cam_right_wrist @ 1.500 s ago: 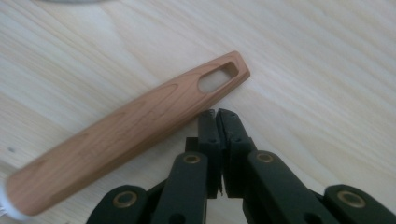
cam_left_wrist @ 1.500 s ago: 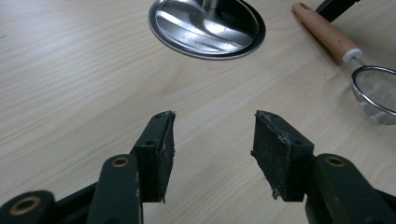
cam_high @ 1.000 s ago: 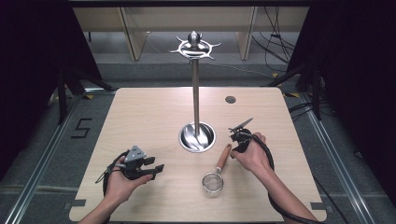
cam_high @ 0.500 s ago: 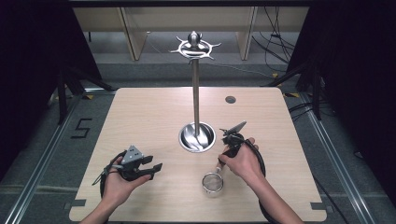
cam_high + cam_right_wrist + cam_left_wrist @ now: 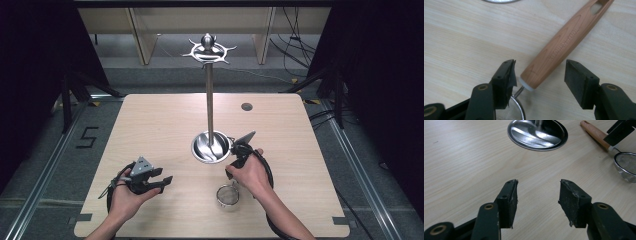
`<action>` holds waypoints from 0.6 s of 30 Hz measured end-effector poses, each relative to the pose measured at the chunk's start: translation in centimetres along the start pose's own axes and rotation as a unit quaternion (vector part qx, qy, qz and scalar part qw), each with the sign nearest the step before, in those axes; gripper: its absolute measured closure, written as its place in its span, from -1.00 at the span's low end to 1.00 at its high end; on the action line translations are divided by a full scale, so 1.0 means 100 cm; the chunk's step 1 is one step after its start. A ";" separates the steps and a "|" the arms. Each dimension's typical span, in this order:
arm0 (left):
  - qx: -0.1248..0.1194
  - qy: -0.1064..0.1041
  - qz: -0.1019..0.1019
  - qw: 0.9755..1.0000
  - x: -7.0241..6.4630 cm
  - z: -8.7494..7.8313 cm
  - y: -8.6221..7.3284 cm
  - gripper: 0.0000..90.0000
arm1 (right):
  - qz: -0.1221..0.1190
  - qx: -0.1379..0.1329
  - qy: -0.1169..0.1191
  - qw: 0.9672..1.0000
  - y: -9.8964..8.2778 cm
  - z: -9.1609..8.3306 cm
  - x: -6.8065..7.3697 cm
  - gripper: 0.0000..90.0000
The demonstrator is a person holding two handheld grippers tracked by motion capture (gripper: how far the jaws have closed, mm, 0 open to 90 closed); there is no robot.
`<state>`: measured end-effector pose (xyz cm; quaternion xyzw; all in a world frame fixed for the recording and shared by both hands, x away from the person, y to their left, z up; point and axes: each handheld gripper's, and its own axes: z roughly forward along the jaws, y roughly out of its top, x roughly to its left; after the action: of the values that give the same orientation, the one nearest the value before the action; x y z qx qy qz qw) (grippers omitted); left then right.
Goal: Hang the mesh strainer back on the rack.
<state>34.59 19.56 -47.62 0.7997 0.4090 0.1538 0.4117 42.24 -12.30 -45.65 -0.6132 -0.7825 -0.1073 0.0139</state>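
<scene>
A small metal mesh strainer (image 5: pixel 228 196) lies on the wooden table, and its wooden handle (image 5: pixel 564 42) runs up and to the right in the right gripper view. My right gripper (image 5: pixel 539 80) hangs over the handle's lower end. Its jaws have just been opening and now stand wide on either side of the handle, with neither pad touching it. From above, the right gripper (image 5: pixel 239 152) sits just right of the stand's base. My left gripper (image 5: pixel 159 180) rests open and empty at the table's front left, and its jaws (image 5: pixel 537 197) face bare wood.
A tall metal stand rises from a shiny round base (image 5: pixel 211 146) at the table's middle, with hooks at its top (image 5: pixel 207 50). A dark round hole (image 5: pixel 246 106) marks the far right of the table. Beyond the left jaws lie the base (image 5: pixel 537 133) and the strainer (image 5: pixel 627 166).
My right hand has moved left and toward the front, from beside the stand's base to over the strainer's handle, which it now covers. The left hand has stayed put.
</scene>
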 end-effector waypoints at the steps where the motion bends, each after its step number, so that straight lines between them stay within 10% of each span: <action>1: -0.005 0.001 -0.001 1.000 -0.001 0.002 0.000 0.07 | 0.022 0.006 0.005 1.000 0.000 0.003 0.002 -0.06; 18: 0.002 -0.015 0.006 1.000 -0.004 0.001 0.001 0.08 | 0.021 0.030 -0.020 0.999 0.006 0.018 -0.002 0.27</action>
<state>34.46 19.17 -47.60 0.8052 0.3982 0.1438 0.4153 43.07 -11.98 -47.34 -0.6307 -0.7726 -0.0706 0.0188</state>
